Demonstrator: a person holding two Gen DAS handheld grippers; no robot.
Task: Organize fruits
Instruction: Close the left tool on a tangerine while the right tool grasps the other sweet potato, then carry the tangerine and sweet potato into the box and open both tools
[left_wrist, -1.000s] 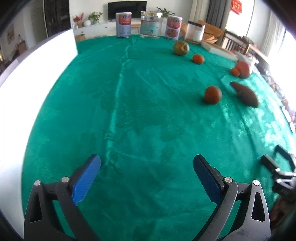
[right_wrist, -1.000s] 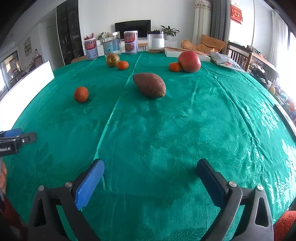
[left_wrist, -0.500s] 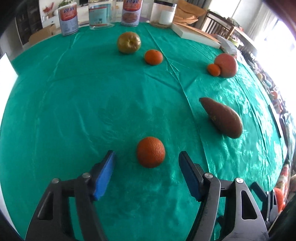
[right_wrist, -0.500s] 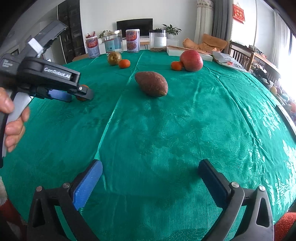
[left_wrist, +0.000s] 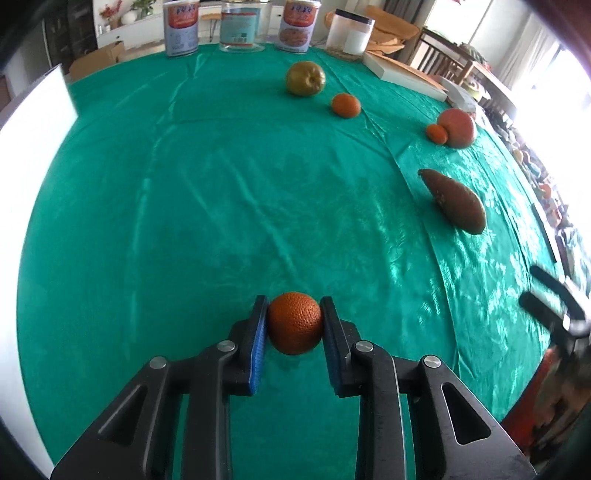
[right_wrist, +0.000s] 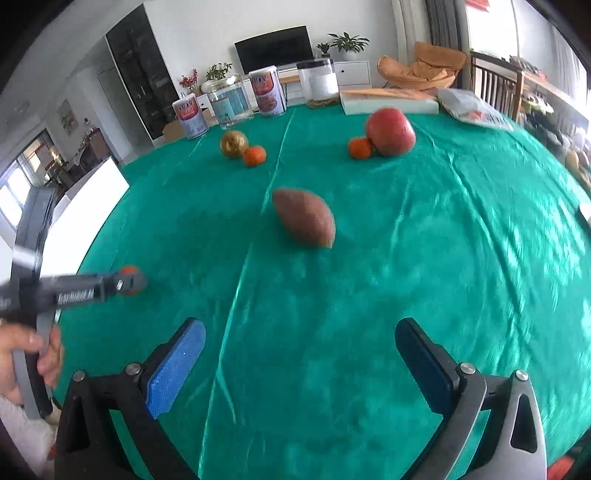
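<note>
Two grippers are seen over a counter (left_wrist: 207, 192) draped in green cloth. At far left, about nine o'clock in the left wrist view, a white board (left_wrist: 33, 122) stands along the counter's edge. At six o'clock in that view the left gripper (left_wrist: 294, 322) has just been closing, and its blue pads are now pressed on both flanks of a small orange (left_wrist: 293, 322), which sits between them just above or on the cloth; which of the two cannot be told.

Further right, toward twelve and one o'clock, a green-brown apple (left_wrist: 306, 78) and a second small orange (left_wrist: 345, 105) are seen just beside each other. At two o'clock a red apple (left_wrist: 456, 127) is touched by a third small orange (left_wrist: 437, 133). At three o'clock a sweet potato (left_wrist: 456, 205) lies alone. At the right edge the right gripper (right_wrist: 299, 369) is held with its pads wide apart and nothing between them.

The step in hand is judged to be the pickup of the near orange. The squeeze is best kept firm but gentle, since round peel may slip or bruise. A straight lift is advised before any sideways carry, and the fruit is best set down beside its like, the other oranges, without the neighbours being knocked.
</note>
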